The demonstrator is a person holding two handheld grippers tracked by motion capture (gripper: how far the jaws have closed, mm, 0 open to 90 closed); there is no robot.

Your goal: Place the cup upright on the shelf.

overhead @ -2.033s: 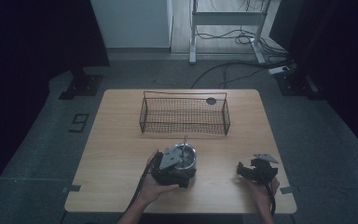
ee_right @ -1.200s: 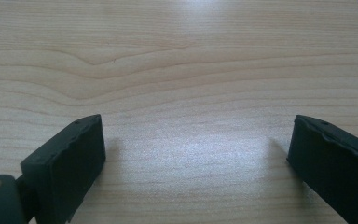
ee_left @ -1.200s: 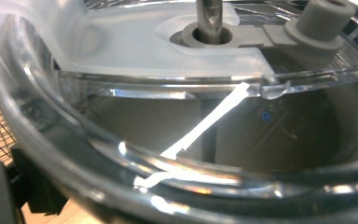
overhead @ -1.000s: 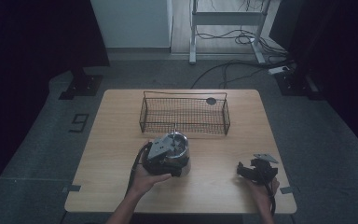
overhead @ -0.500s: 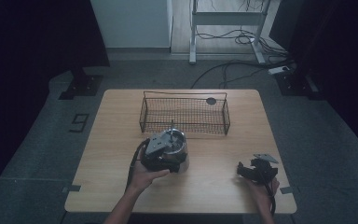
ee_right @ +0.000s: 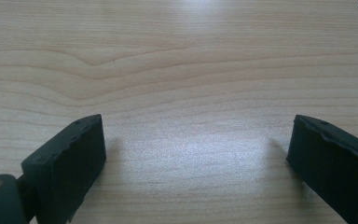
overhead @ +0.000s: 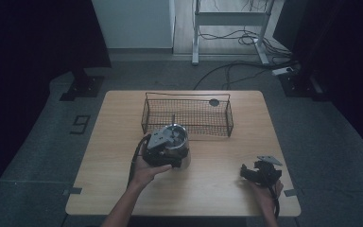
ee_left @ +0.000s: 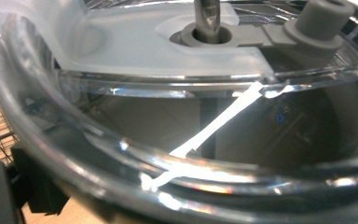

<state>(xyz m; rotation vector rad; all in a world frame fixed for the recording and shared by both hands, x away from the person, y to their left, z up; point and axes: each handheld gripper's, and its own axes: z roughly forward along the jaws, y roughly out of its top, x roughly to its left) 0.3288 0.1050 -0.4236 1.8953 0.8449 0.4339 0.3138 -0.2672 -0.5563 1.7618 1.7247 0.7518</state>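
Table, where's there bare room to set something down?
The table is bare along its left side, left of the wire basket and the clear bowl. The wide stretch between that bowl, at the left gripper, and the right gripper is bare too. Between bowl and basket it is crowded.

Left hand-held gripper: travelled forward and leftward across the desk, toward the wire basket.
Clear round container: moved along with it, ending just before the basket's near wall.
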